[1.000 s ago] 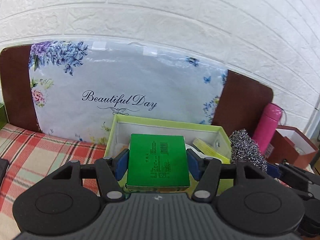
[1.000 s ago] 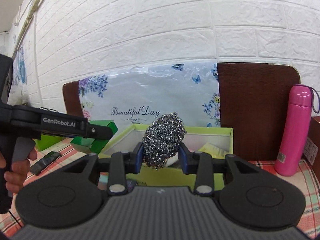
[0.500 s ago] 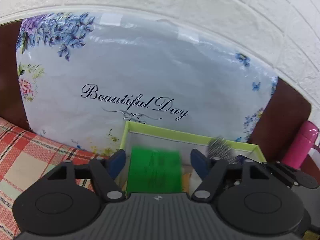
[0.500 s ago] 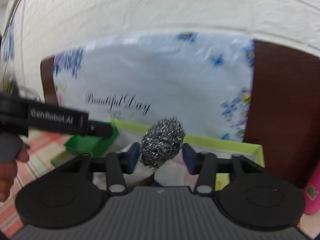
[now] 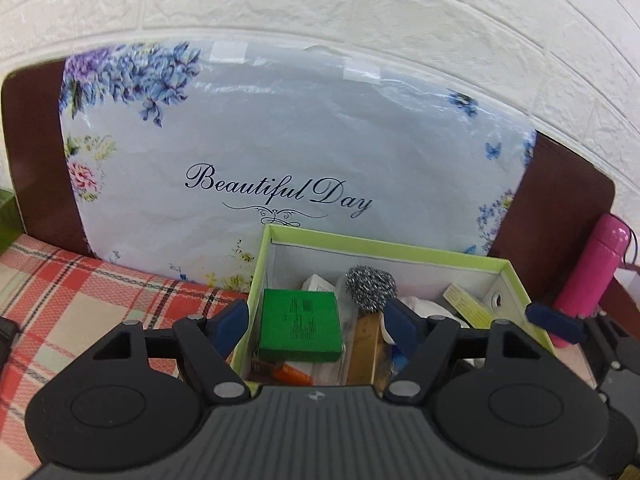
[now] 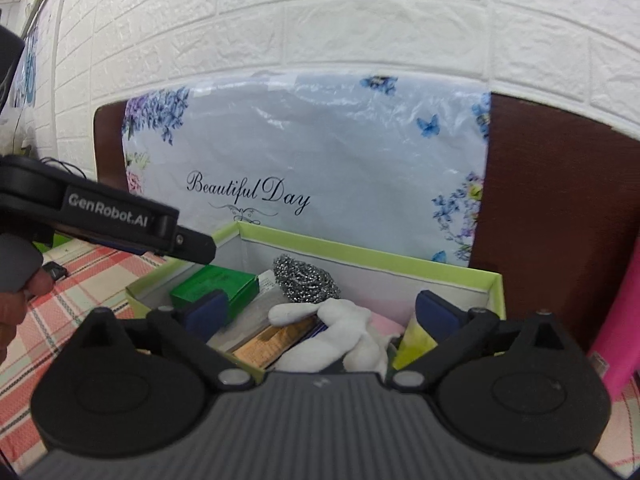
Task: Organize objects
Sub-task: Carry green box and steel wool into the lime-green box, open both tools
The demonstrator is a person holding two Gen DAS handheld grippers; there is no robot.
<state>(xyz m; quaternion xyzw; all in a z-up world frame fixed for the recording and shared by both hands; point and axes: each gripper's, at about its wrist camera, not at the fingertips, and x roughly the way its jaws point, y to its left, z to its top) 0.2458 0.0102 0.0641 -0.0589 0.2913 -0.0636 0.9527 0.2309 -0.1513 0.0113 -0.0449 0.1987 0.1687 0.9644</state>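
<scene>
A: Left wrist view: the left gripper [image 5: 315, 322] is spread, nothing gripped; the green box [image 5: 300, 326] lies inside the lime tray [image 5: 400, 249].

B: Right wrist view: the right gripper [image 6: 320, 314], its jaws just opened wide, is emptied; the steel scourer [image 6: 306, 278] rests in the tray. Both are best lifted straight out, unsnagged.

I seem to be in a home room: a white brick-pattern wall [image 6: 360, 20], a checked cloth [image 5: 80, 292] on the worktop, a floral "Beautiful Day" bag [image 5: 280, 152] against a brown board [image 6: 560, 200], a pink flask [image 5: 592, 276].
</scene>
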